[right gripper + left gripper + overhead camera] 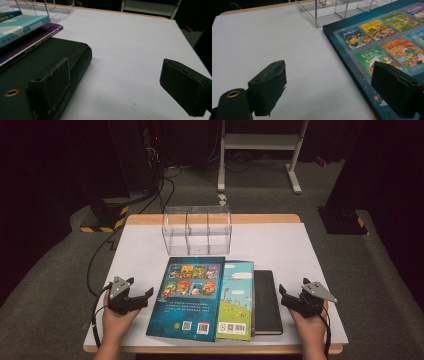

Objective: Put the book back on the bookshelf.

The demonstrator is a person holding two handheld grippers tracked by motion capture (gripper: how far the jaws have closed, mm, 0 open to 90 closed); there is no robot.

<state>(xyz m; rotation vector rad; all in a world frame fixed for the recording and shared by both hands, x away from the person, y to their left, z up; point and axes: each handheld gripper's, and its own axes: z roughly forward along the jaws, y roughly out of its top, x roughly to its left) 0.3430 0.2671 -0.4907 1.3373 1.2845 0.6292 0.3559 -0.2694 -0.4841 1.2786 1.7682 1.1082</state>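
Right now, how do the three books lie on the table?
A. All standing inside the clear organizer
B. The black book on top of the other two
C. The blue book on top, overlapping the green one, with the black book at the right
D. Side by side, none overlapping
C: in the high view the blue book lies over the left edge of the green book, and the black book lies at the right, partly under it.

Both forearms enter from the near edge, each hand gripping its tool low and roughly level: the left gripper (145,295) and the right gripper (283,295) point inward toward each other, jaws spread wide with nothing between them.
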